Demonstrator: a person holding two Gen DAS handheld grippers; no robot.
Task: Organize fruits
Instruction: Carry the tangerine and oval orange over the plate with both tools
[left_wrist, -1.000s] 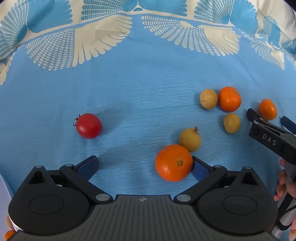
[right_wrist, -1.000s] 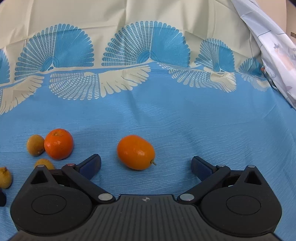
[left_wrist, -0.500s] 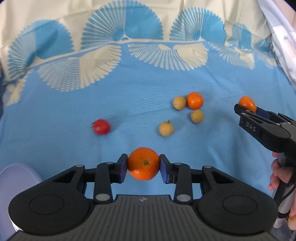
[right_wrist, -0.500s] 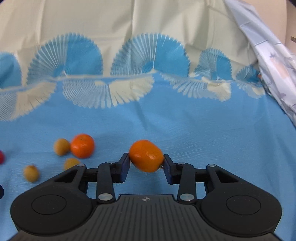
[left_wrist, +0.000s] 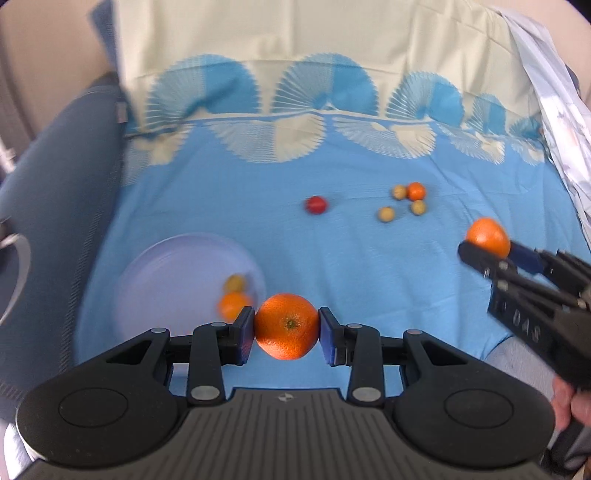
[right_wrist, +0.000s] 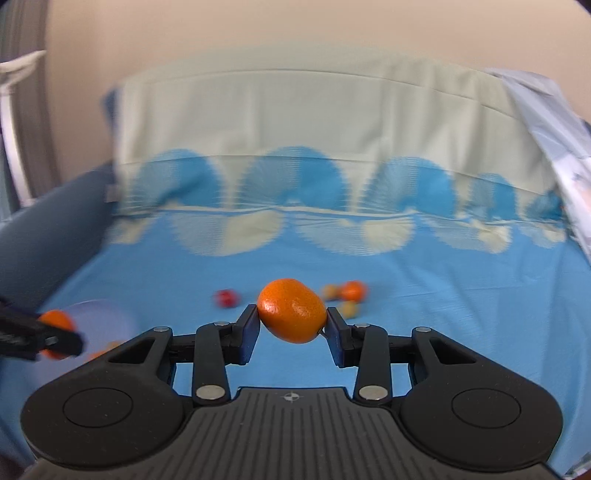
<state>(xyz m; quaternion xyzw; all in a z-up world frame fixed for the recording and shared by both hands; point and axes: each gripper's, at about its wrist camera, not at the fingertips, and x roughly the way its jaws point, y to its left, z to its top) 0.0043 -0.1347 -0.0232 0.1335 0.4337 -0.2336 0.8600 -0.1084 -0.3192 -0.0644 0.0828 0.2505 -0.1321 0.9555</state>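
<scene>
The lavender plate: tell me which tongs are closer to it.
Left. The left tongs, holding an orange, sit beside the plate at its right edge. The right tongs, holding another orange, are far off to its right.

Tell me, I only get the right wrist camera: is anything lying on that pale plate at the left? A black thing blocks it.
Observer: Yes. The left wrist view shows the plate holding two fruits, a small orange one and a yellowish one.
Visitor: How many lie loose on the cloth?
Observer: Five: a red fruit, a little orange and three yellowish fruits.
Visitor: And that black thing?
Observer: It's the left hand-held gripper, clamping a large orange between both pads, stem end facing its camera.
</scene>
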